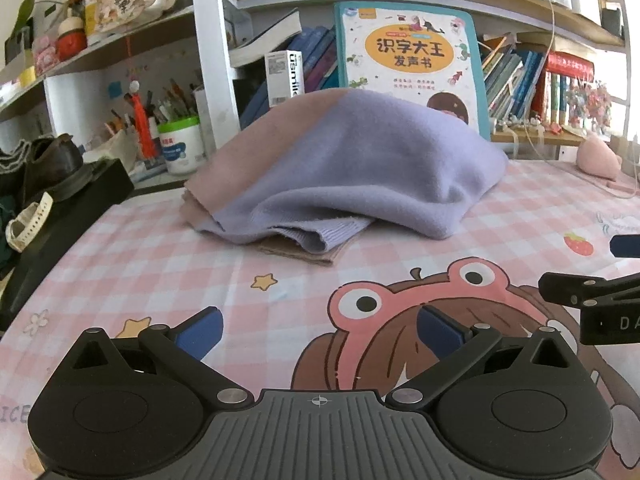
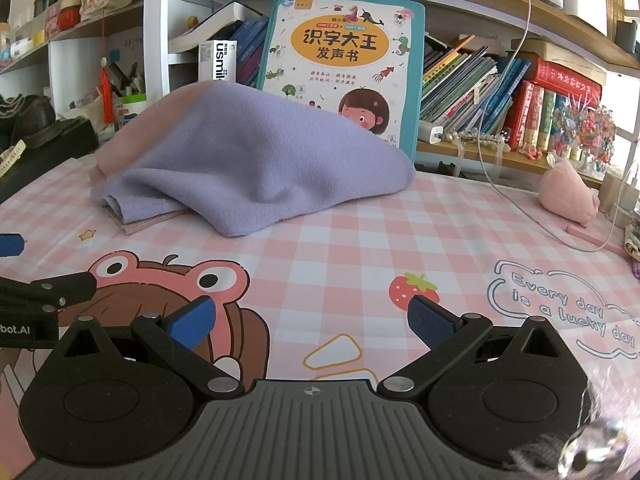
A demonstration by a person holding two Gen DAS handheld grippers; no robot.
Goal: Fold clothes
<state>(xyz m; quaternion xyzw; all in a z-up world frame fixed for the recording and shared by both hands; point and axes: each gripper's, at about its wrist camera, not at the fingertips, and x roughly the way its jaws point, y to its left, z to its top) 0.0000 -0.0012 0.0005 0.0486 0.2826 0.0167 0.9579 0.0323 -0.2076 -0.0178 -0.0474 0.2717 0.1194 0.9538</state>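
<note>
A lilac and dusty-pink knit garment (image 1: 352, 168) lies folded in a bundle at the far side of the table; it also shows in the right wrist view (image 2: 248, 160). My left gripper (image 1: 318, 326) is open and empty, low over the table, well short of the garment. My right gripper (image 2: 312, 318) is open and empty too, beside the left one and equally short of the garment. The right gripper's fingers (image 1: 576, 292) show at the right edge of the left wrist view. The left gripper's fingers (image 2: 60, 292) show at the left edge of the right wrist view.
The table has a pink checked cartoon mat (image 1: 160, 264). A large picture book (image 1: 408, 56) leans on bookshelves behind the garment. A black box with shoes (image 1: 68, 204) sits at left, a pen tub (image 1: 180, 144) behind it. A pink plush (image 2: 568, 192) and white cable (image 2: 520, 208) lie right.
</note>
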